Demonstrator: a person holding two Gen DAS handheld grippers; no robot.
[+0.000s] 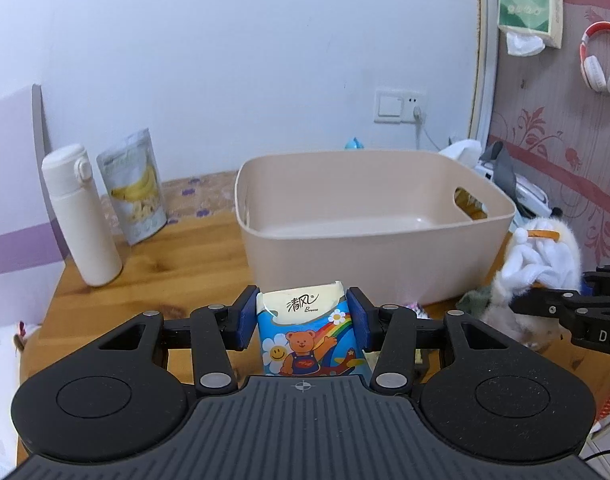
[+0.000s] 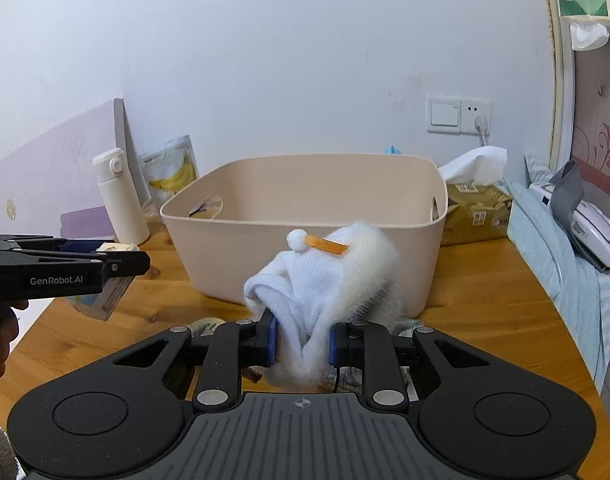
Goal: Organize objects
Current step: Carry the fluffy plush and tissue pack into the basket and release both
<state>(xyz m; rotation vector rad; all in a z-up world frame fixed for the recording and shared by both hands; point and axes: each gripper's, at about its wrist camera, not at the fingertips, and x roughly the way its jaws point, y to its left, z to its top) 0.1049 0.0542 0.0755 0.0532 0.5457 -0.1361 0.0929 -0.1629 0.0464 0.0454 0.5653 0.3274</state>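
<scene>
My left gripper [image 1: 303, 318] is shut on a small tissue pack [image 1: 305, 328] printed with a bear and a rainbow, held above the wooden table just in front of the beige bin [image 1: 369, 248]. In the right wrist view the same tissue pack [image 2: 101, 300] hangs in the left gripper [image 2: 117, 256] at far left. My right gripper [image 2: 301, 340] is shut on a white fluffy plush toy [image 2: 329, 276] with an orange strip on top, in front of the bin [image 2: 305, 240]. The plush toy [image 1: 537, 264] also shows at right in the left wrist view. The bin looks empty.
A white flask [image 1: 81, 216] and a banana snack pouch [image 1: 135, 186] stand at the table's back left. A gold tissue box [image 2: 475, 210] sits right of the bin, and a white device [image 2: 577, 224] lies on blue cloth at far right. Some cloth items [image 2: 209, 326] lie under the right gripper.
</scene>
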